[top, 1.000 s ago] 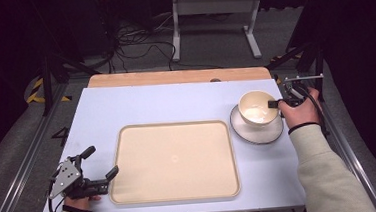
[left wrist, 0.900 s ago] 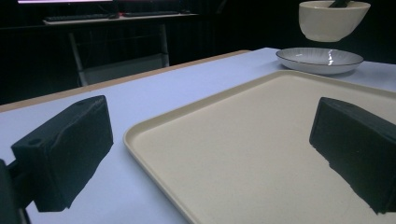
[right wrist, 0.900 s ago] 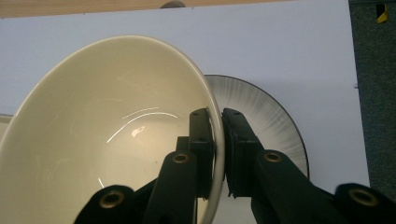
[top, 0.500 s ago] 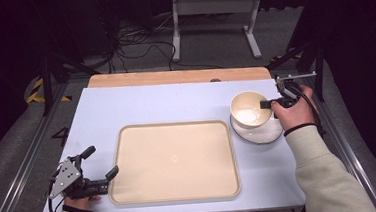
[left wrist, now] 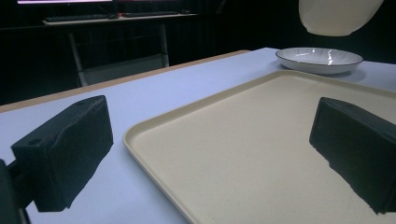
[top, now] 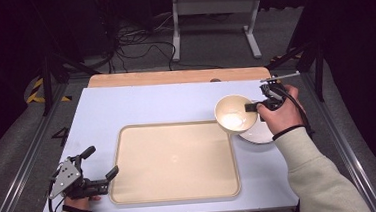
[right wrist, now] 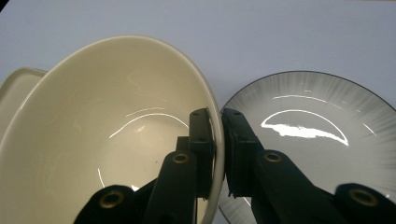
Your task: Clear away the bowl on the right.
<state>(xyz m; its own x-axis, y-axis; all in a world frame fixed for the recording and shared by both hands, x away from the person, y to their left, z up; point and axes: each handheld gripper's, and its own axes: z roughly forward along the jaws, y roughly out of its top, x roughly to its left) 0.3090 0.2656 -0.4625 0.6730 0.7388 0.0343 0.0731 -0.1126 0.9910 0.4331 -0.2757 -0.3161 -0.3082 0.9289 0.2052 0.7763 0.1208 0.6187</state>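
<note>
writing none readable; right hand-held gripper (right wrist: 218, 154) pinching bowl (right wrist: 116, 130) rim, left hand-held gripper (top: 100, 167) spread.

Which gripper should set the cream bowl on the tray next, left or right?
Right. The right gripper is already shut on the cream bowl rim, lifted off the plate beside the tray. The left gripper sits open at the tray's near-left corner, holding nothing.

Right tool (top: 252, 107) jaws clamped together, raised, left tool (top: 100, 165) jaws spread, resting low
</note>
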